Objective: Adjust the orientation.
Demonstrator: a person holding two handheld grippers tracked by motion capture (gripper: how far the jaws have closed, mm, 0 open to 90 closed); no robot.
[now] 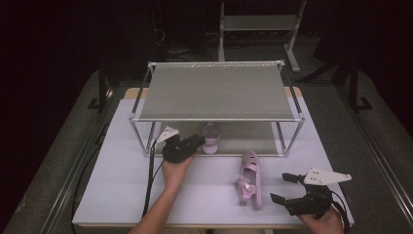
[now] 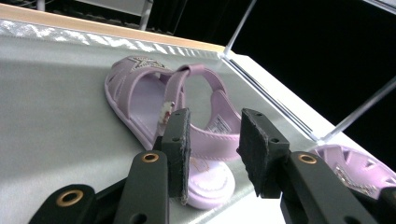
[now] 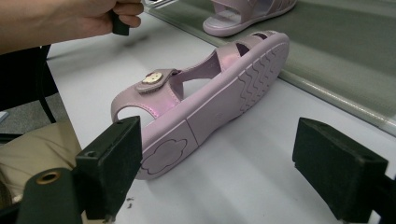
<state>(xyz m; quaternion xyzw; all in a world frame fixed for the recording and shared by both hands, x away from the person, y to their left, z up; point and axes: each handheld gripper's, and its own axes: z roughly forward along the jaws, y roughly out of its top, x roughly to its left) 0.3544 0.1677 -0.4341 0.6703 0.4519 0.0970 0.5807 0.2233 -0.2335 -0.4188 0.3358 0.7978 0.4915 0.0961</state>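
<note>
Sandals are split: one (image 2: 187, 135) lies flat on the rack's lower shelf (image 2: 56, 121), its heel just in front of the left gripper (image 2: 212, 140), jaws narrowly parted and empty. The other sandal (image 3: 205, 102) lies on its side on the counter (image 1: 204, 195), near the shelf edge, ahead of the wide-open right gripper (image 3: 215, 168). Rack posts (image 1: 140, 137) flank the shelf opening.

Looking down and forward from above over the white table (image 1: 122, 195) and metal rack (image 1: 216, 90). Riding close behind the jaws, peering low across the rack's lower shelf (image 2: 56, 102) and the tabletop; sharing both pink sandals (image 3: 205, 98)
</note>
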